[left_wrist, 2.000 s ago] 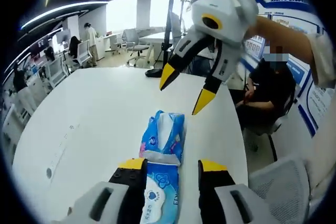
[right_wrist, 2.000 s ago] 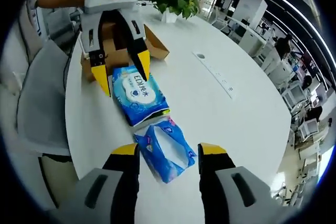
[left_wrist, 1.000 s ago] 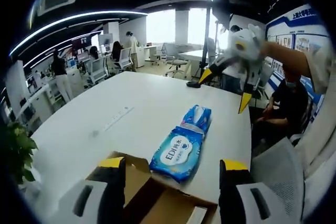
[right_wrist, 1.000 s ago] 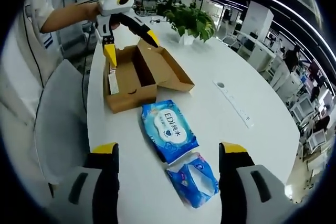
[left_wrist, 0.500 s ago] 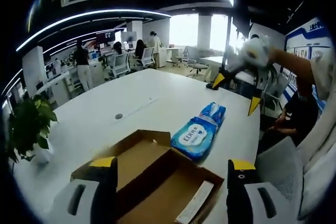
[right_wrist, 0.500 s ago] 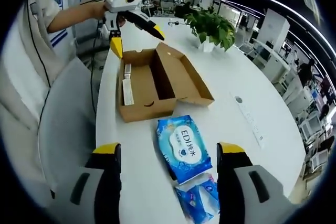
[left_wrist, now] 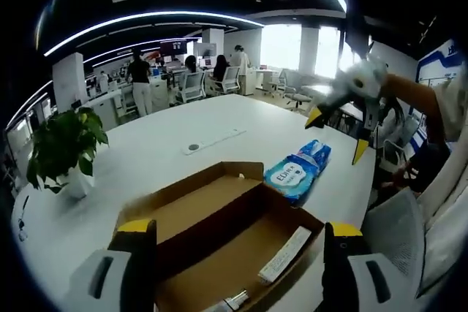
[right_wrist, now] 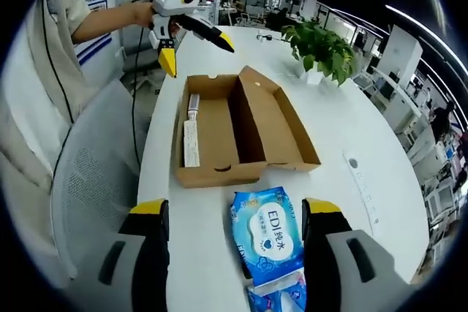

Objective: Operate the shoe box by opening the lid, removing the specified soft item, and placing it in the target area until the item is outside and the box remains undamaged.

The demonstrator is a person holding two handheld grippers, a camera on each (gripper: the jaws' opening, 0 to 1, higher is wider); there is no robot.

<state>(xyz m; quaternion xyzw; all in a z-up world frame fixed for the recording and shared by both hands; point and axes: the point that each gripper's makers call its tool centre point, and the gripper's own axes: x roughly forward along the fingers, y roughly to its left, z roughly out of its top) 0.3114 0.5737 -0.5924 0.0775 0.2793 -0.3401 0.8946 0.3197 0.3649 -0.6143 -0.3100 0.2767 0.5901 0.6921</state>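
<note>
The brown cardboard shoe box (right_wrist: 241,118) lies open on the white table (right_wrist: 358,100), its lid folded flat beside the tray. A white paper strip (right_wrist: 191,142) and a small tube lie inside. A blue wet-wipes pack (right_wrist: 268,242) rests on the table just outside the box, with a blue tissue pack (right_wrist: 284,299) beyond it. My right gripper (right_wrist: 235,213) hovers open over the wipes pack. My left gripper (right_wrist: 196,52) is held open in the air past the box's far end. In the left gripper view the box (left_wrist: 219,228) lies under the open left gripper (left_wrist: 238,239); wipes pack (left_wrist: 291,174) and right gripper (left_wrist: 338,137) are beyond.
A potted plant (right_wrist: 322,47) stands on the table past the box, also potted plant (left_wrist: 63,144). A grey mesh chair (right_wrist: 91,195) sits at the table's edge by the person's sleeve. A round cable port (left_wrist: 193,147) is set in the table.
My left gripper has drawn back from the wipes pack to beyond the box. My right gripper has backed off the tissue pack to above the wipes pack. Both packs stay put.
</note>
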